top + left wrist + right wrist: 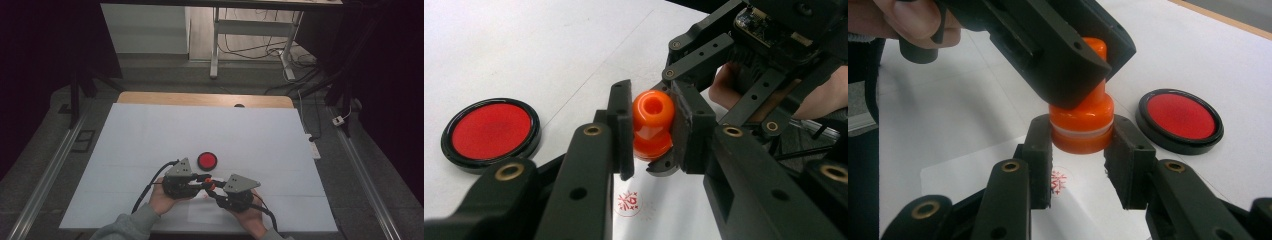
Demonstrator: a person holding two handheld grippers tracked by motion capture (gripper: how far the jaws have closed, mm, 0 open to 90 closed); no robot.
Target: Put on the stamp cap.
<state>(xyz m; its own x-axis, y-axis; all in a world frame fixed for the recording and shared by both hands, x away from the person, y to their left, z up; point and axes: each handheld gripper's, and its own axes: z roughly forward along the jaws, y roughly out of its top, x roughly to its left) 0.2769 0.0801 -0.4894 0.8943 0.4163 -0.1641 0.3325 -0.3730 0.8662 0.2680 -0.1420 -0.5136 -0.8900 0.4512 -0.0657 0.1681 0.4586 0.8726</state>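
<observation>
An orange stamp (210, 185) with a knob handle hangs just above the white table, held between both grippers. In the left gripper view, my left gripper (651, 132) is shut on the stamp (653, 120) at its upper knob. In the right gripper view, my right gripper (1082, 150) is shut on the wide base of the stamp (1082, 125), and a finger (1048, 55) of the left gripper covers the stamp's top. A round red ink pad (207, 160) in a black case lies open just beyond the grippers.
Under the stamp lies a small white paper (973, 170) bearing a red printed mark (1060, 180). A white sheet (150, 130) covers the table, with a wooden edge (200, 98) at the far side. Metal rails run along both sides.
</observation>
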